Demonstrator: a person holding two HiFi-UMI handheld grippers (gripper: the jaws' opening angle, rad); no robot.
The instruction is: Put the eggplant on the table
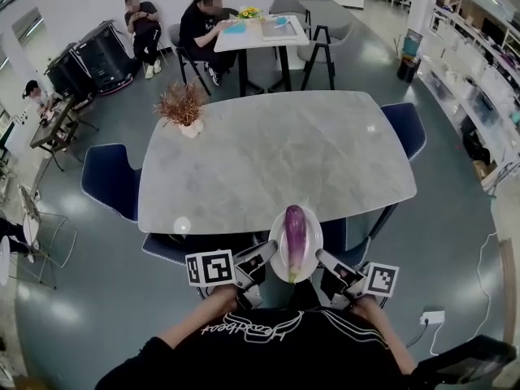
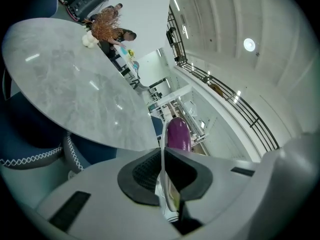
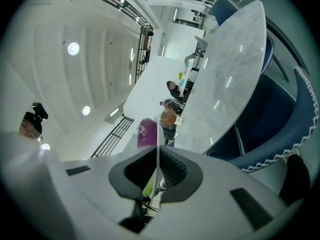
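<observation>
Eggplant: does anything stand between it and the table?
Nothing visible does. The eggplant lies on a plate held at the near edge of the table; the top ahead is bare, and only a dried plant stands at its far left corner.

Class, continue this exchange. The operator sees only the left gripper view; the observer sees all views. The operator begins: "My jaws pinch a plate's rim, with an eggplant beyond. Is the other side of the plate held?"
Observer: Yes. The right gripper is shut on the opposite rim of the plate.
Operator: Where is the plate relative to the table?
Observer: From the head view, it overlaps the near edge of the table. I cannot tell whether it rests there.
Operator: How does the eggplant lie?
Observer: The eggplant lies lengthwise along the middle of the plate, pointing away from the person.
</observation>
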